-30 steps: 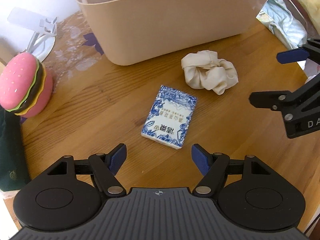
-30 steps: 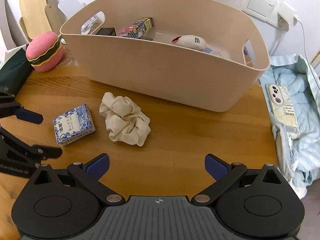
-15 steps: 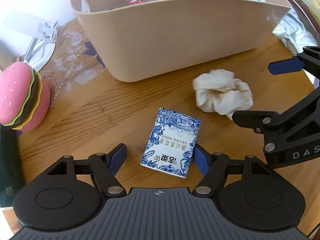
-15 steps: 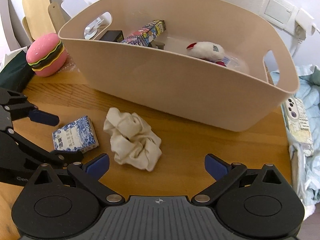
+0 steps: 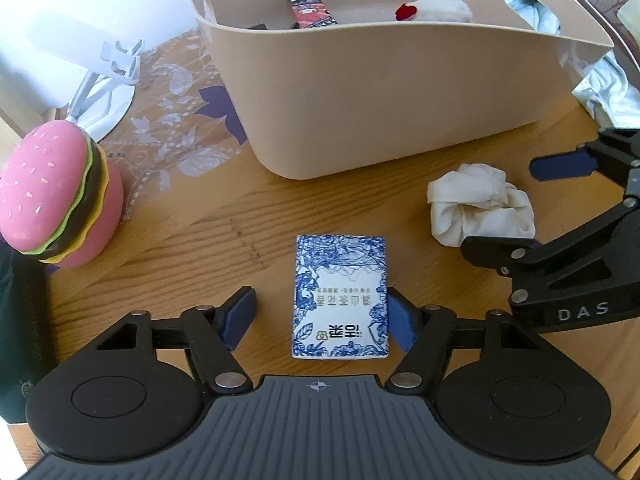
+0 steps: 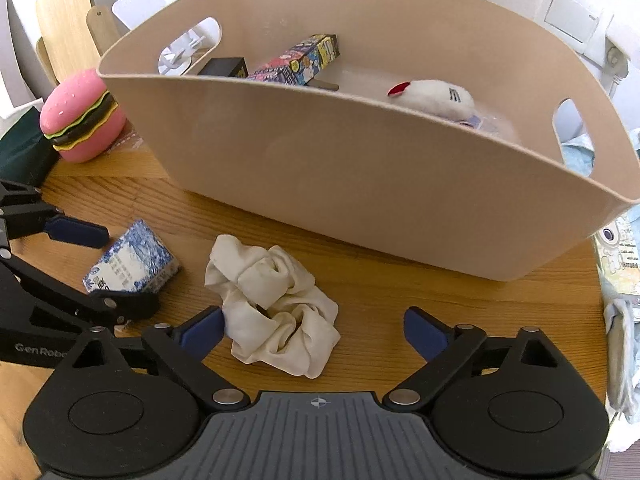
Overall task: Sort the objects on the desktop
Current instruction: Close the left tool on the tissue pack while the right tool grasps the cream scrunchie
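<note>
— Tongs? Left tongs [image 5: 318, 316] closing around blue-patterned packet [image 5: 341, 296] flat on wooden bench [image 5: 208, 240], right pad touching its edge, left pad apart.
— And right tongs [image 6: 314, 330]?
— Closing too, straddling crumpled white cloth [image 6: 276, 304], left pad just touching, right pad clear. Beige tub [image 6: 360, 184] beyond, far side.

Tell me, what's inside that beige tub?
In the tub: a white plush toy with a red spot, a colourful printed box leaning at an angle, and a small black box. The near wall hides the tub's floor and anything lying lower.
</note>
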Demonstrator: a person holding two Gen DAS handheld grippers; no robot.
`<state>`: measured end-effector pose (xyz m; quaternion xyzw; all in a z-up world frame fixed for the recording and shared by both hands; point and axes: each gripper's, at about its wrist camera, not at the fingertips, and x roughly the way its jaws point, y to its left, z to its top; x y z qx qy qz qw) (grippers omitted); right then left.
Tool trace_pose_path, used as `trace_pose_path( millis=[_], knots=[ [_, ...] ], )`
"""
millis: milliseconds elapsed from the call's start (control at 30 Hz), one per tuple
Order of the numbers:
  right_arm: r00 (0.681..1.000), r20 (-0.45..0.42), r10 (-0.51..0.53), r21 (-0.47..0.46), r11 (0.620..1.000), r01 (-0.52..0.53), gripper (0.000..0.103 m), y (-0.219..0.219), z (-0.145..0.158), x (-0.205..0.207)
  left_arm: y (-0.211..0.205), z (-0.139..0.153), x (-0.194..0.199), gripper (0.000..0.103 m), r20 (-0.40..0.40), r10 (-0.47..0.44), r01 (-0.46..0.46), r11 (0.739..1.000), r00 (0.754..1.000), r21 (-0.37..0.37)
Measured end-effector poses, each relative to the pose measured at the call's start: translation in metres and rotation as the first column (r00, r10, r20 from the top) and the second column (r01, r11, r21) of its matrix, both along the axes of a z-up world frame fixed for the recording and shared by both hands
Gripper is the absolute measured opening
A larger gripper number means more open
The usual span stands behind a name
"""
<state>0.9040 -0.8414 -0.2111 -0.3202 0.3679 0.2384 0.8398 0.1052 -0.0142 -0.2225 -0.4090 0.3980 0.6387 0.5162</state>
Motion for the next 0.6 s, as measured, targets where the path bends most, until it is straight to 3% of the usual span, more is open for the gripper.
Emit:
trace_pose_path(
  millis=[233,600],
  knots=[
    [1.000,0.017,0.022,0.001,1.000,-0.022,0.081,0.006,-0.008,-0.001,0.000,0.005,-0.008,0.049,0.003,-0.069,0.069,0.998,0.998,0.011],
    [0.999,0.021,0.026,0.025,0.999,-0.027,0.037,0.003,-0.005,-0.007,-0.003,0.008,-0.008,0.047,0.014,-0.179,0.179,0.984,0.984,0.013]
  ],
)
